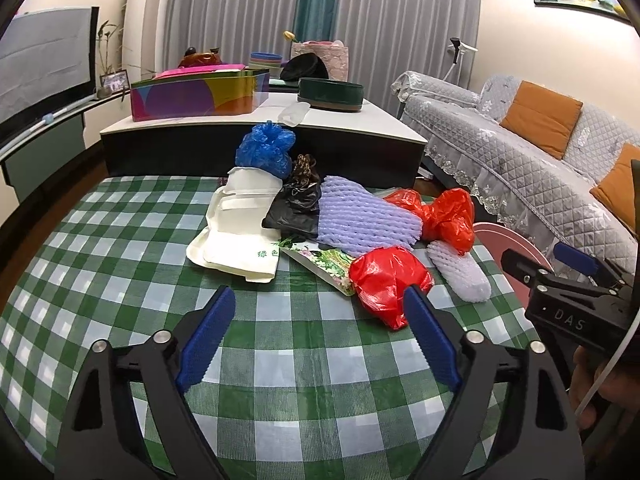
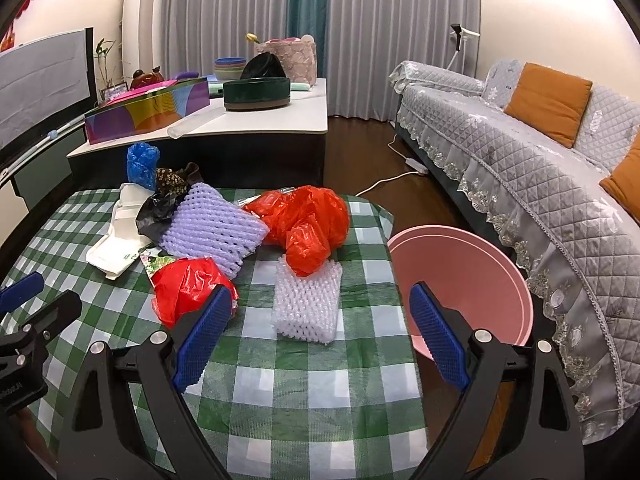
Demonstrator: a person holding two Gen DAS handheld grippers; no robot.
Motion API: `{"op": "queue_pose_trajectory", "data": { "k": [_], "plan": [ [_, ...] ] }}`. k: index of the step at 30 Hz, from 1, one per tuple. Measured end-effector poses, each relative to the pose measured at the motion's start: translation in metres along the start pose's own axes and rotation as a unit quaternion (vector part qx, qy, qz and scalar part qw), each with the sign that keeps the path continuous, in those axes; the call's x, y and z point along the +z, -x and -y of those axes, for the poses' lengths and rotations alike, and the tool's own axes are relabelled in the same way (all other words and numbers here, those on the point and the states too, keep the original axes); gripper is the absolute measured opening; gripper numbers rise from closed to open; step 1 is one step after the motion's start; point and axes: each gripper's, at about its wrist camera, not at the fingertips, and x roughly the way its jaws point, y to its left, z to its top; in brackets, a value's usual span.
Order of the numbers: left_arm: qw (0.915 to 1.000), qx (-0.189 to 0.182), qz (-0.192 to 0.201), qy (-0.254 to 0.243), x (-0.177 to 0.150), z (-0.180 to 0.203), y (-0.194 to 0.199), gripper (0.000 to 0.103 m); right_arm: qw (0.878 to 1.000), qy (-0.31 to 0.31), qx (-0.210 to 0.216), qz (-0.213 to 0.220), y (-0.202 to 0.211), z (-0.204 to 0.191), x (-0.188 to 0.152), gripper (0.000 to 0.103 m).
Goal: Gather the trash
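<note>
Trash lies piled on the green checked tablecloth (image 1: 280, 360): a red plastic bag (image 1: 386, 280) nearest, a second orange-red bag (image 1: 444, 216), a purple foam net (image 1: 364, 216), a small white foam net (image 1: 460, 272), a black bag (image 1: 294, 212), a blue bag (image 1: 266, 148), white food boxes (image 1: 236, 236) and a flowered wrapper (image 1: 324, 260). My left gripper (image 1: 320, 312) is open and empty, just short of the red bag. My right gripper (image 2: 320, 312) is open and empty above the white foam net (image 2: 306, 304), beside the pink basin (image 2: 472, 276).
The pink basin stands off the table's right edge, before a grey quilted sofa (image 2: 540, 152). Behind the table is a low white-topped cabinet (image 1: 360, 120) with a colourful box (image 1: 200, 96) and a dark green round tin (image 1: 330, 94). A power cord (image 2: 384, 180) lies on the floor.
</note>
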Motion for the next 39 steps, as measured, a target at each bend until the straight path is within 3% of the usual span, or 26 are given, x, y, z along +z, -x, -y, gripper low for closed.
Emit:
{"op": "queue_pose_trajectory", "data": {
  "k": [8, 18, 25, 33, 36, 39],
  "plan": [
    [0.9999, 0.003, -0.009, 0.014, 0.005, -0.011, -0.014, 0.068, 1.0, -0.008, 0.007, -0.021, -0.026, -0.004, 0.002, 0.089],
    [0.9965, 0.038, -0.033, 0.068, 0.016, -0.046, -0.057, 0.065, 0.998, -0.027, 0.003, -0.054, -0.066, 0.003, 0.005, 0.085],
    [0.9892, 0.06, -0.058, 0.12, 0.018, -0.073, -0.089, 0.061, 0.995, -0.031, 0.008, -0.089, -0.09, 0.004, -0.001, 0.08],
    [0.9832, 0.061, -0.079, 0.153, 0.019, -0.084, -0.108, 0.054, 0.993, -0.029, 0.016, -0.113, -0.103, 0.003, -0.005, 0.058],
    [0.981, 0.064, -0.089, 0.16, 0.019, -0.086, -0.112, 0.047, 0.993, -0.027, 0.023, -0.114, -0.104, 0.002, -0.006, 0.044],
    [0.9806, 0.063, -0.09, 0.162, 0.02, -0.088, -0.112, 0.032, 0.994, -0.018, 0.026, -0.109, -0.101, -0.002, -0.006, 0.034]
  ]
}}
